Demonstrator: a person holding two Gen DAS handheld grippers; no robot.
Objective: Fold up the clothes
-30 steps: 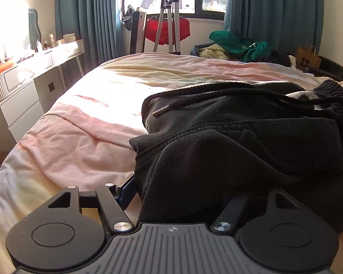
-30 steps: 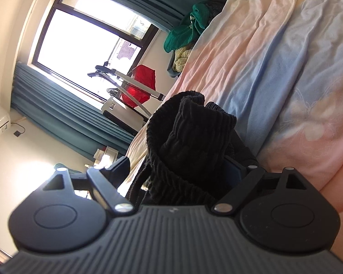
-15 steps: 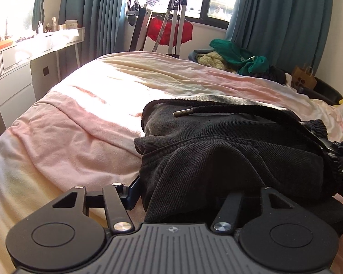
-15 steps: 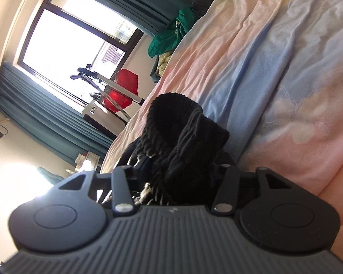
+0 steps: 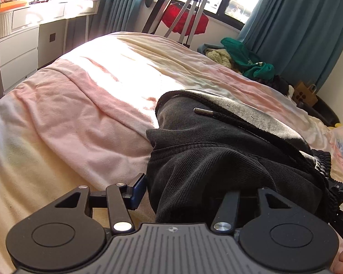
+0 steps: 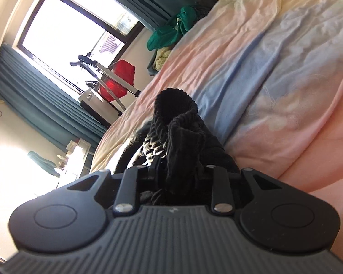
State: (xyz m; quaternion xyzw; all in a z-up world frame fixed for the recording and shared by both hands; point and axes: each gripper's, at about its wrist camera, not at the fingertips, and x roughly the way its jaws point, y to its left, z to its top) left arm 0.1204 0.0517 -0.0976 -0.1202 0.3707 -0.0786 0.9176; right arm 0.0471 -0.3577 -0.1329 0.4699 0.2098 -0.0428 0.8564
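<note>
We hold the left gripper [image 5: 185, 194] low over the bed [image 5: 84, 123]. Its jaws stand wide, and the black garment [image 5: 228, 159] fills the gap between them. The left-hand finger [image 5: 138, 190] shows its blue pad just beside the fabric edge; the other finger is hidden under the cloth, so we cannot tell whether the pads press the fabric.

Ahead of these jaws, the garment lies bunched on the pastel bedding. Its drawstring tip [image 5: 203, 112] rests on top of the folds.

In the right wrist view, the right gripper [image 6: 178, 171] has its jaws drawn narrow and clamped on the garment's ribbed cuff [image 6: 176, 118]. The cuff stands up ahead of the jaws. Bedding lies to the right of them.

Beyond the bed, ahead of the left jaws, stand teal curtains [image 5: 304, 29] and a white dresser [image 5: 18, 45].
</note>
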